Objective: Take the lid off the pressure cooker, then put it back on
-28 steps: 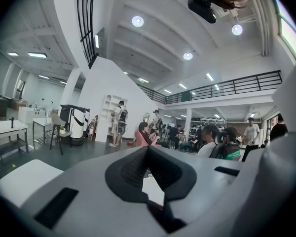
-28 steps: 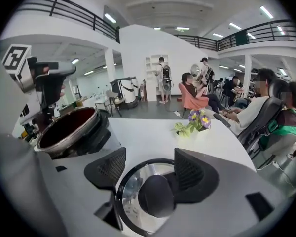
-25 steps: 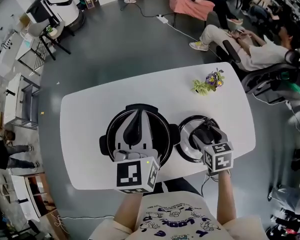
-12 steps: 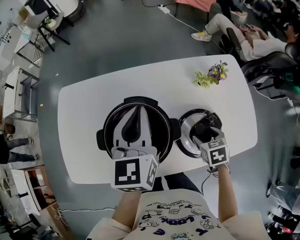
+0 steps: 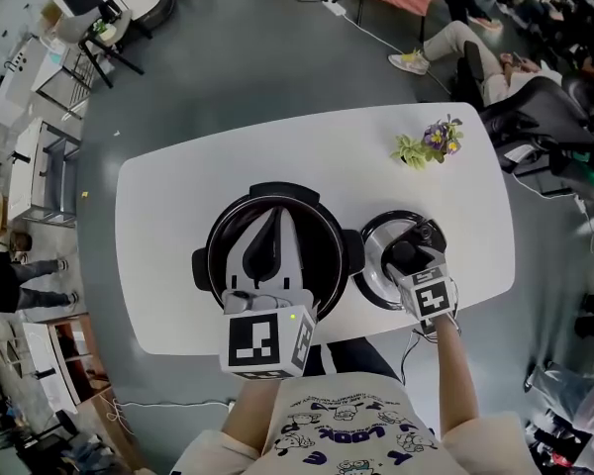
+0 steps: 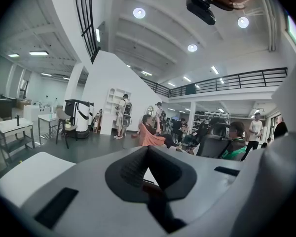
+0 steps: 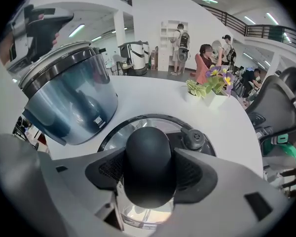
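Lid (image 5: 379, 268): lay flat on the table (image 5: 178, 216), just right of the open cooker pot (image 5: 218, 255).
Knob (image 7: 148, 164): upright at the lid's centre, directly under the right gripper (image 5: 408, 255).
Right gripper: pointed steeply down; its jaws had just been closing, pads meeting the knob's sides.
Left gripper (image 5: 275, 222): jaws together, empty, over the pot.
Next move, as judged: lift, then carry left.

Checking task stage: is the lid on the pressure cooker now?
No, the lid lies on the table beside the open cooker.
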Motion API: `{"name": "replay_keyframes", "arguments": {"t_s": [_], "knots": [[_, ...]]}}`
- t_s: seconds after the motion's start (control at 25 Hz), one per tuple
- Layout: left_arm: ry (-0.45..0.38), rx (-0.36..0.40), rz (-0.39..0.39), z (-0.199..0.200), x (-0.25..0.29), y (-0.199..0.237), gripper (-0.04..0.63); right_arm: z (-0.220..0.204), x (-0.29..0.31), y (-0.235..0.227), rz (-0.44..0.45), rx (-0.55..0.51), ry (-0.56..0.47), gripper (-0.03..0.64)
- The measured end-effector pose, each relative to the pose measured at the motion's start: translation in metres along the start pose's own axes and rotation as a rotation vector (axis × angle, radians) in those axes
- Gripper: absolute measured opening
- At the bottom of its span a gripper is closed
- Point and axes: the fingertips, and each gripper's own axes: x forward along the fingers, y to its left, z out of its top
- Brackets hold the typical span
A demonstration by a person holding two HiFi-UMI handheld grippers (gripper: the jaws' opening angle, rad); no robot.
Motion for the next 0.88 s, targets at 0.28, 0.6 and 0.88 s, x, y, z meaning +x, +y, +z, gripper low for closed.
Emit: {"name": "replay_keyframes", "arguments": {"t_s": [0.28,0.6,0.88], "knots": [[0.016,-0.007,0.018,-0.006,0.005,0.013,0.014,0.005,0.011,0.004,0.062,-0.031,0.021,0.305],[0.017,-0.010,0.021,-0.008,0.003,0.016,0.014,0.004,0.012,0.006,0.070,-0.052,0.063,0.302],[0.019,-0.011,0.031,-0.010,0.003,0.019,0.014,0.005,0.014,0.005,0.071,-0.056,0.065,0.295]]}}
